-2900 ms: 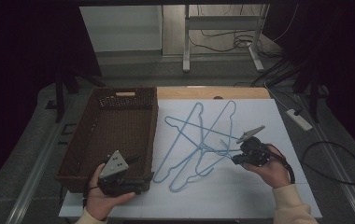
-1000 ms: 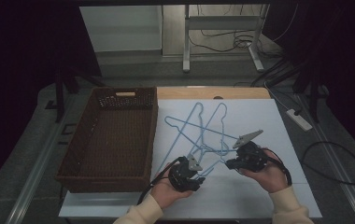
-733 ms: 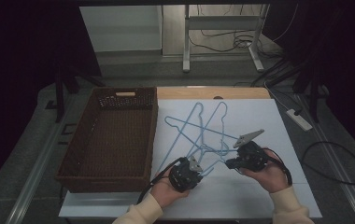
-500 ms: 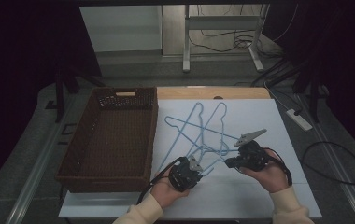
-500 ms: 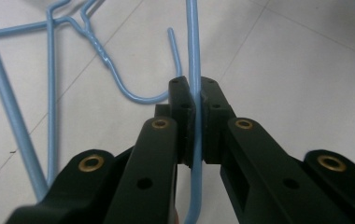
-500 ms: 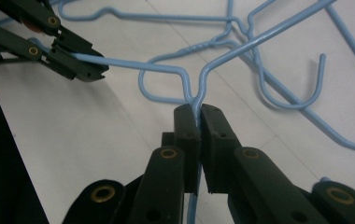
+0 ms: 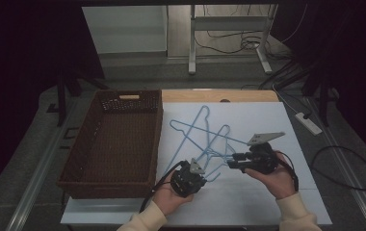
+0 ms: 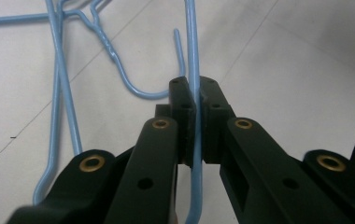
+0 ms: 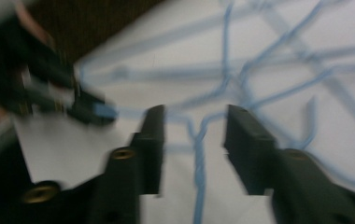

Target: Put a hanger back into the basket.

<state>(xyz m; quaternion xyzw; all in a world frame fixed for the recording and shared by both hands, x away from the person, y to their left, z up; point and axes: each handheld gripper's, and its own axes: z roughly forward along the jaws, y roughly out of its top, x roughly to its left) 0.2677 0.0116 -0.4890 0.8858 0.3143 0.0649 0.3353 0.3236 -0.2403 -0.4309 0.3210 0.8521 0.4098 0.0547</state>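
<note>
Pinching a light-blue wire hanger (image 8: 193,56) tight, the left tongs (image 8: 193,100) sit on the white tabletop (image 7: 248,202) beside the brown wicker basket (image 7: 118,144). Right tongs (image 9: 194,126) have just opened, released, hanger wire between the jaws untouched.

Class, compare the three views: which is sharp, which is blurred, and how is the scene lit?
High view: dim, dark surround, only the white table lit, brown wicker basket murky. Left gripper view: sharp, evenly lit, the left gripper shut on a light blue wire hanger. Right gripper view: motion-blurred throughout, hangers smeared, the right gripper open with soft edges.
</note>
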